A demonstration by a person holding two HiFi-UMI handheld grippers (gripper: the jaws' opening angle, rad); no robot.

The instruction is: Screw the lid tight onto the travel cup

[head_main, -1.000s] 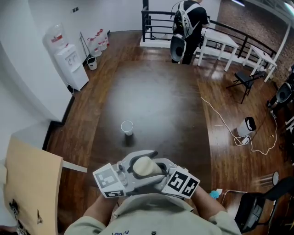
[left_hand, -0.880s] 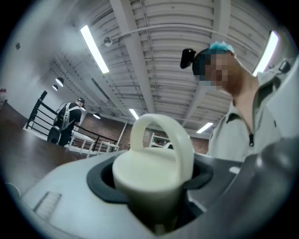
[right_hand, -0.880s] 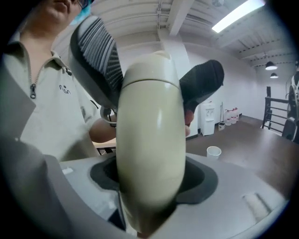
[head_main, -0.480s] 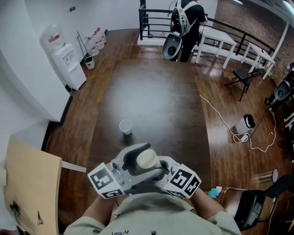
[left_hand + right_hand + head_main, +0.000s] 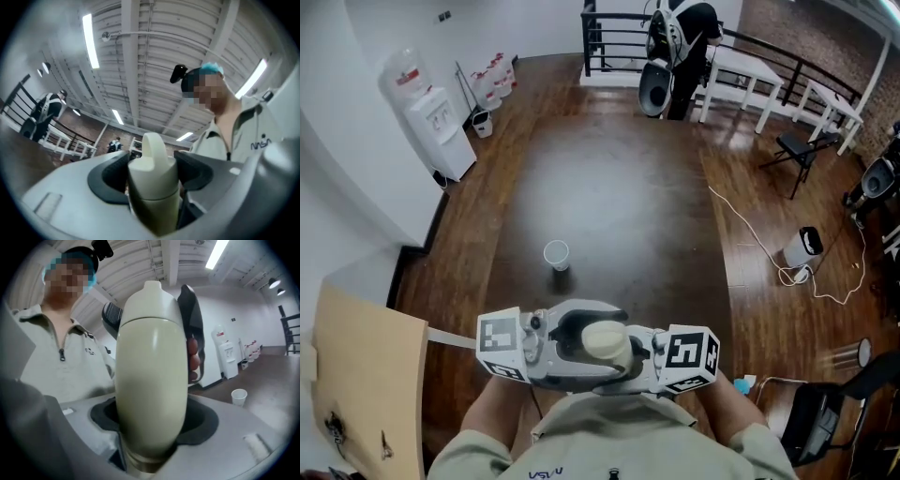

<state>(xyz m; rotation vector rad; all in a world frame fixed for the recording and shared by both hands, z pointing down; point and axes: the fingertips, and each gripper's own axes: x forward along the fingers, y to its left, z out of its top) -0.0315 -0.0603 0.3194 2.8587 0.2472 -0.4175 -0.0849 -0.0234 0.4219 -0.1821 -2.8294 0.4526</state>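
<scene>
Between the left gripper's (image 5: pixel 153 182) just-closing jaws sits the pinched lid (image 5: pixel 152 152); the right gripper's (image 5: pixel 152 430) jaws clamp the cup (image 5: pixel 150 366) (both spread wide).

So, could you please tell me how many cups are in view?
2: the travel cup held close to the person's chest, and a paper cup standing on the table beyond.

No gap left between jaws: left gripper (image 5: pixel 152 168), jaws just closed further, filled by lid (image 5: pixel 152 145); right gripper (image 5: pixel 152 422) filled by travel cup (image 5: pixel 150 357). Little room behind: person's chest (image 5: pixel 609 441) close against both. Ahead, wide open stretch of dark table (image 5: pixel 609 187), broken only by a paper cup (image 5: pixel 557 255) standing upright, slightly left. To the left, tan board (image 5: pixel 366 366) rising beside the table edge. Right of the table, floor crossed by white cable (image 5: pixel 759 253)
</scene>
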